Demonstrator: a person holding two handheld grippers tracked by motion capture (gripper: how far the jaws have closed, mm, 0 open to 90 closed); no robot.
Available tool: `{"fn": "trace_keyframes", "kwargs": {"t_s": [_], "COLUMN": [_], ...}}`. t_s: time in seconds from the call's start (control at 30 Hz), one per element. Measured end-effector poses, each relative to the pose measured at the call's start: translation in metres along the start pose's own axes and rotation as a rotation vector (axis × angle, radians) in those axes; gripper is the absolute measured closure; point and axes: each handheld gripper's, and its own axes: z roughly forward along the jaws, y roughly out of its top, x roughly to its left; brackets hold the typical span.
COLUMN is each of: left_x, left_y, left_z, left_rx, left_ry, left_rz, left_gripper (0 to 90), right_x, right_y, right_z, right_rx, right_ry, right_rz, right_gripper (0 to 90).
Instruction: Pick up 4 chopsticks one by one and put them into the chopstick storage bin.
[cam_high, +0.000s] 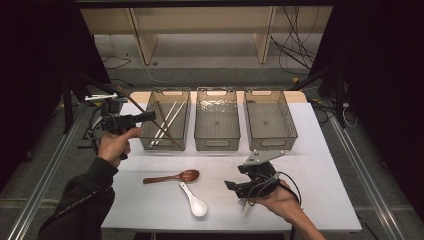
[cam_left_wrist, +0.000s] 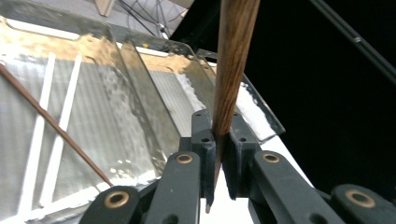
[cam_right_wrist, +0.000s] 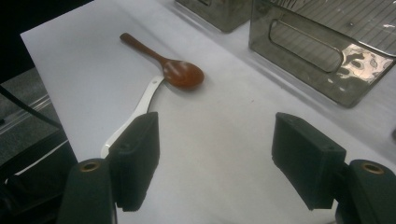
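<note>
We hold the brown chopstick (cam_left_wrist: 232, 70) pinched in the left gripper (cam_high: 150, 116), at nine o'clock on the table, beside the left basket (cam_high: 165, 142). We should tilt it along the basket before releasing. The right gripper (cam_right_wrist: 215, 154) stands open and empty near the spoons.

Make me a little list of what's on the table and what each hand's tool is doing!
left tool: shut on a brown chopstick, beside the left basket
right tool: open, nothing between its jaws, above the table
left basket: holds two white chopsticks and one more brown chopstick
middle basket: looks empty
right basket: looks empty
wooden spoon: lying on the table
white spoon: lying beside the wooden spoon, handle by its bowl
</note>
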Motion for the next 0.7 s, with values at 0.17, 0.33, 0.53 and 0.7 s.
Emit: {"fn": "trace_keyframes", "kwargs": {"t_s": [0.17, 0.33, 0.53, 0.7], "left_x": [0.005, 0.010, 0.020, 0.024], "left_y": [0.009, 0.019, 0.029, 0.035], "left_z": [0.004, 0.009, 0.018, 0.026], "left_rx": [-0.001, -0.008, -0.007, -0.001], "left_ry": [0.029, 0.049, 0.088, 0.112], "left_rz": [-0.001, -0.010, -0.022, -0.026], "left_gripper": [83.4, 83.4, 83.4, 83.4], "right_x": [0.000, 0.002, 0.002, 0.002], "right_y": [-0.001, -0.002, -0.002, -0.003], "right_z": [-0.001, -0.002, -0.003, -0.004], "right_rx": [-0.003, -0.005, -0.008, -0.011], "right_ry": [0.000, 0.004, 0.003, 0.005], "right_rz": [-0.002, -0.008, -0.006, -0.008], "right_gripper": [32.3, 31.5, 31.4, 31.3]}}
